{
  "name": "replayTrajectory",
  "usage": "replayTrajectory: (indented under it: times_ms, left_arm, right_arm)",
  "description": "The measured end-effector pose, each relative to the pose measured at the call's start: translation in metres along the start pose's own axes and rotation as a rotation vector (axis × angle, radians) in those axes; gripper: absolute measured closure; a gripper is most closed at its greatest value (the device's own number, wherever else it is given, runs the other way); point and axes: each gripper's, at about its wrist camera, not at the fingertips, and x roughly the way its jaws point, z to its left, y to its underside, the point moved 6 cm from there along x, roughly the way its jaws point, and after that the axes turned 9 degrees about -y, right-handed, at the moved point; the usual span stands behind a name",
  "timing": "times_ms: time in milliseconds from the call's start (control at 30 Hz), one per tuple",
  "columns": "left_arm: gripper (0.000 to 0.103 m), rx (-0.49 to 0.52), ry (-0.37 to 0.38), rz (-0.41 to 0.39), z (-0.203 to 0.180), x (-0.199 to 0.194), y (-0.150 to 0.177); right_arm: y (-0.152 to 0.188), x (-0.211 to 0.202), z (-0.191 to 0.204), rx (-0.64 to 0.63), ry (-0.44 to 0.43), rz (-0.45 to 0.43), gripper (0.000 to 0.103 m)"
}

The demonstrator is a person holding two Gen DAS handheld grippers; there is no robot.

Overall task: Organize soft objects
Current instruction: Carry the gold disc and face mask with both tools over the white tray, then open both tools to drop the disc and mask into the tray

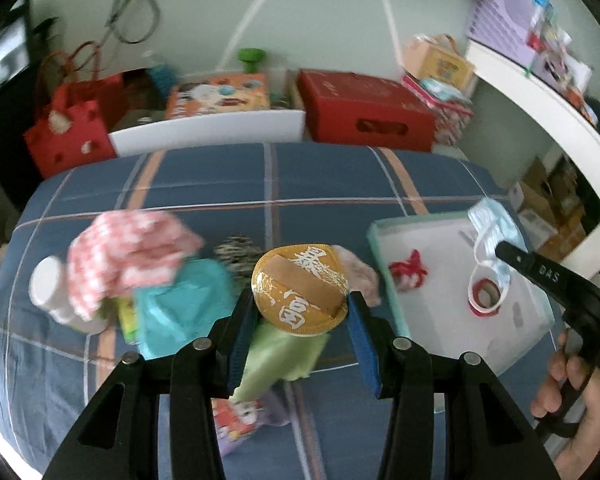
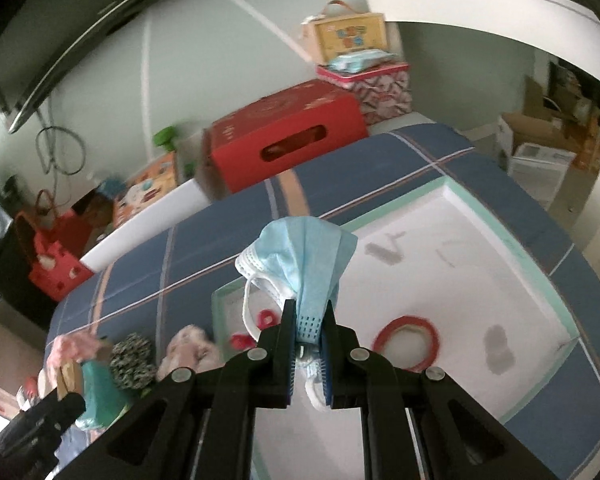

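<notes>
My left gripper [image 1: 302,308] is shut on a round gold puff [image 1: 300,290] with white characters, held above the blue plaid bed. My right gripper [image 2: 309,320] is shut on a light blue face mask [image 2: 300,264], held above a shallow white tray with a teal rim [image 2: 556,304]. The mask [image 1: 494,224] and right gripper also show in the left wrist view over the tray [image 1: 380,232]. In the tray lie a red ring [image 2: 406,340] and a red bow [image 1: 410,268]. On the bed lie a red checked cloth [image 1: 132,252], a teal cloth [image 1: 180,304] and a light green cloth [image 1: 280,356].
A white cup [image 1: 46,284], a dark patterned scrunchie [image 2: 132,360] and a pink fluffy item [image 2: 190,350] lie on the bed. Red boxes [image 1: 364,110], a red bag [image 1: 68,136] and a white bin [image 1: 208,132] stand beyond the bed's far edge. A white shelf [image 1: 540,96] is at right.
</notes>
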Motion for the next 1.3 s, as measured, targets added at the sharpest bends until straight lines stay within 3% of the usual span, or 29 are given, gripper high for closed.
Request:
replayTrajectory:
  times_ms: [200,400,600,800,900,1067,1167,1300]
  left_arm:
    - [0.055,0.123,0.058,0.008,-0.063,0.021,-0.013]
    - [0.055,0.214,0.137,0.024,-0.117,0.057,0.000]
    - [0.054,0.270,0.181,0.040,-0.148,0.080,0.010]
    - [0.053,0.286,0.226,0.066,-0.155,0.085,0.017]
    - [0.036,0.275,0.227,0.055,-0.153,0.082,0.016]
    - [0.030,0.251,0.219,0.047,-0.144,0.073,0.014]
    - [0.019,0.220,0.175,0.032,-0.132,0.069,0.009]
    - [0.018,0.147,0.129,0.015,-0.108,0.066,-0.002]
  right_arm:
    - [-0.007,0.004,-0.024,0.017,0.079,-0.023,0.092]
    - [-0.010,0.011,-0.047,0.041,0.112,-0.032,0.092]
    - [-0.009,0.007,-0.068,0.099,0.151,-0.042,0.091]
    - [-0.009,0.004,-0.078,0.124,0.174,-0.043,0.089]
    - [-0.008,0.004,-0.079,0.126,0.178,-0.034,0.086]
    - [-0.007,0.002,-0.077,0.124,0.173,-0.009,0.052]
    - [-0.005,0.000,-0.076,0.121,0.183,0.013,0.038]
    - [0.003,0.004,-0.082,0.134,0.204,0.074,0.029]
